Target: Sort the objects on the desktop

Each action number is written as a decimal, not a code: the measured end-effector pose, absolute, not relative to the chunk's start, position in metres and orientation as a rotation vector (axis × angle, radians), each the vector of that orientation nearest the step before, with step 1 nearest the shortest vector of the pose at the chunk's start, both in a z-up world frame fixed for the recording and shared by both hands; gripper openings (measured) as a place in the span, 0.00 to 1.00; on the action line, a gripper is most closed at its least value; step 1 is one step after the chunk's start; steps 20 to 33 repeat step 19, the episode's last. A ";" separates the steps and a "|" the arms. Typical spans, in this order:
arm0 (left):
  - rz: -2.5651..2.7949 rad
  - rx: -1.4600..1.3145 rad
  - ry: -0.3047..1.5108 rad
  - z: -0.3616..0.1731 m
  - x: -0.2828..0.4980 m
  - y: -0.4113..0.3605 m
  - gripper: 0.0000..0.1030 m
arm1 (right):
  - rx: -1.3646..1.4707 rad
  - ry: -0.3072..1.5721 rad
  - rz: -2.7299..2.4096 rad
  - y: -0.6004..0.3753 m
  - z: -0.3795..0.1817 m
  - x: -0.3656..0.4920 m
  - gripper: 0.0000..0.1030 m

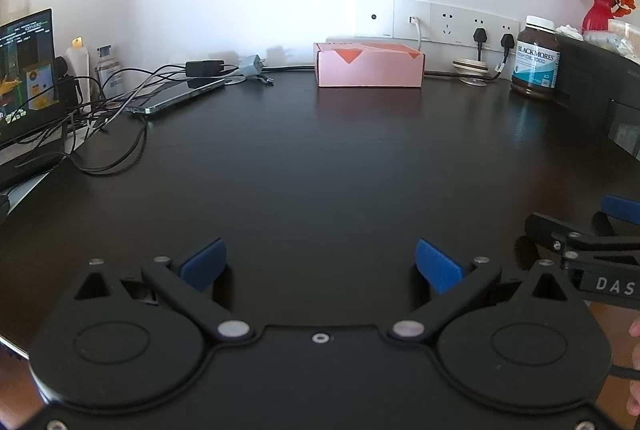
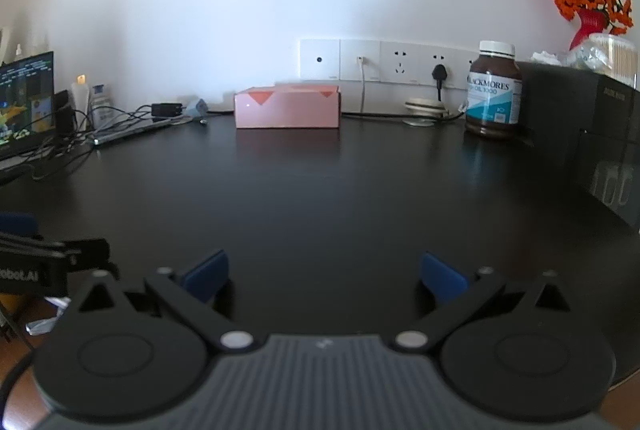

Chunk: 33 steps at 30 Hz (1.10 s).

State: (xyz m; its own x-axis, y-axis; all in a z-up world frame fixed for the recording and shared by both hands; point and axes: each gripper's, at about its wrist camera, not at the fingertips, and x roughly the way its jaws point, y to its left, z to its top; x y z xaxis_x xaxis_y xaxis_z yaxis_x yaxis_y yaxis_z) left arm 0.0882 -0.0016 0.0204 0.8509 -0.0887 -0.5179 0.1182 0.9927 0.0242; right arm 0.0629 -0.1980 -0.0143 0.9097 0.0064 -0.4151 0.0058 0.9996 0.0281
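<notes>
Both grippers, left and right, are hovering spread wide and empty over the near edge of the desk. The pink box is lying dead ahead against the back wall, long side facing them, well apart from both. The bottle is standing right of it, probably nearer the right gripper.

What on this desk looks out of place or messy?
Only the cables: a loose tangle at the left, spilling around the phone and laptop. The pink box and bottle stand upright; nothing spilled.
</notes>
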 end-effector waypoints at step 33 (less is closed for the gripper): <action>-0.152 0.067 0.533 0.018 0.088 -0.007 1.00 | 0.031 0.443 -0.014 -0.197 -0.013 0.067 0.99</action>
